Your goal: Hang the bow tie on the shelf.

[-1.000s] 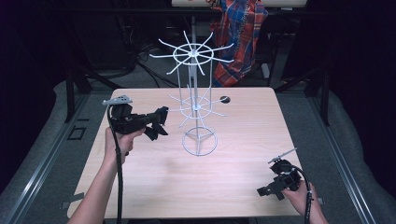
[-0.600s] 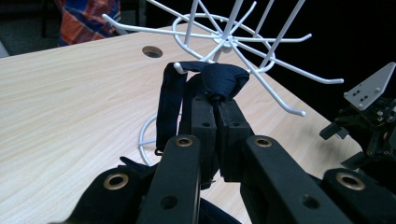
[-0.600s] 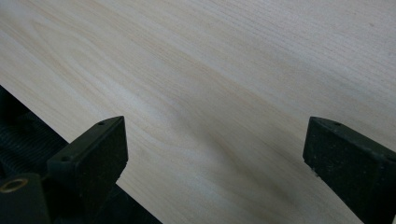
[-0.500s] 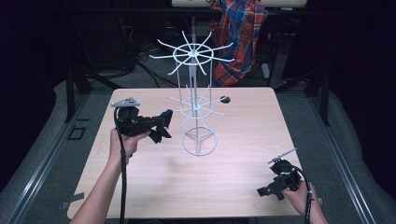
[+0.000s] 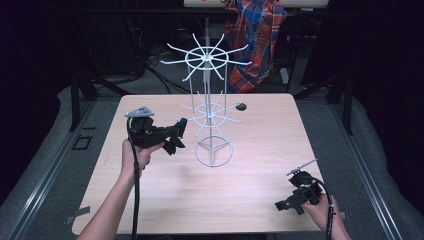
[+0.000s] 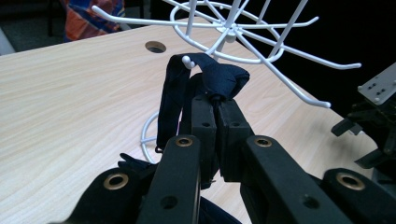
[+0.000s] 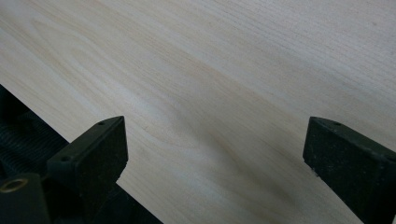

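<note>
High view: left gripper (image 5: 176,134), clamping a dark strap (image 6: 196,88), has neared the rack (image 5: 212,110); right gripper (image 5: 289,203) stays spread.

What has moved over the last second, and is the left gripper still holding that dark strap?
The left gripper has dropped lower and edged toward the white wire rack, jaws still shut on the dark blue fabric strap, whose loop now sits at a tip of one lower rack arm. The right gripper, open, stayed low over the table at the near right corner; the rack has not shifted.
</note>
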A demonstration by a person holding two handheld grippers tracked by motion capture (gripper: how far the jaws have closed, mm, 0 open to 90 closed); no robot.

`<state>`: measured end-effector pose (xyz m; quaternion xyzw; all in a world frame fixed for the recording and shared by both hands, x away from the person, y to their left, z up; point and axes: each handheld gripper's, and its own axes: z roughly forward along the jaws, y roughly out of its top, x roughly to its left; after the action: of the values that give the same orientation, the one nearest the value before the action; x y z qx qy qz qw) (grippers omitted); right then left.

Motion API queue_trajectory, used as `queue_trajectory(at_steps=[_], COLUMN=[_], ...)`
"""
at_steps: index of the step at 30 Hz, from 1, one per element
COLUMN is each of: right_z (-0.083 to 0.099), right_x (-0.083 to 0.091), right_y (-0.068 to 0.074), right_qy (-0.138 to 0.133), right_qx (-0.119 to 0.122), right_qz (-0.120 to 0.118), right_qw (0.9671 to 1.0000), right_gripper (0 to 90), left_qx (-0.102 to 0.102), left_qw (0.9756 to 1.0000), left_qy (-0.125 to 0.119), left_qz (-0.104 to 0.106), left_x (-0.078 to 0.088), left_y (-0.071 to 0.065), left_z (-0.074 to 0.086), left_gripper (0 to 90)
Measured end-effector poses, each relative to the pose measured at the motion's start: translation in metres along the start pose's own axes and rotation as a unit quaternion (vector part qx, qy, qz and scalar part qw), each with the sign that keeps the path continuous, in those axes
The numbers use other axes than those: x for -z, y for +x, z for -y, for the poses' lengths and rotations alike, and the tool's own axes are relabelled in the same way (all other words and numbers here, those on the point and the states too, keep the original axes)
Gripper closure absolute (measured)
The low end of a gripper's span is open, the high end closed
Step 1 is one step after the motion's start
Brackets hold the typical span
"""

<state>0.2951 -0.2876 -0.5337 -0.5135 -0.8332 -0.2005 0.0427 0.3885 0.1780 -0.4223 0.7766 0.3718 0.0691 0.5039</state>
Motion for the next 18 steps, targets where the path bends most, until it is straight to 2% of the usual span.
queue_trajectory(at_steps=[3,4,7,18], right_z=[-0.002,0.0,-0.001,-0.001], right_x=[0.003,0.0,0.002,0.002], right_y=[-0.002,0.0,-0.002,-0.001], right_qy=[0.02,0.0,0.017,0.012], right_qx=[0.018,0.001,0.015,0.011], right_qz=[0.001,0.0,0.003,0.005], right_qw=[0.9996,1.0,0.9997,0.9999], right_gripper=[6.2,6.1,6.2,6.1], left_qx=[-0.002,-0.002,-0.005,-0.008], left_qw=[1.0,1.0,1.0,0.9998], left_qy=[0.004,0.004,0.006,0.019], left_qz=[-0.001,-0.001,-0.002,-0.001], left_x=[-0.003,-0.005,-0.007,-0.016], left_y=[-0.001,-0.001,-0.002,-0.003], left_z=[0.001,0.001,0.002,0.005], left_gripper=[87.0,87.0,87.0,87.0])
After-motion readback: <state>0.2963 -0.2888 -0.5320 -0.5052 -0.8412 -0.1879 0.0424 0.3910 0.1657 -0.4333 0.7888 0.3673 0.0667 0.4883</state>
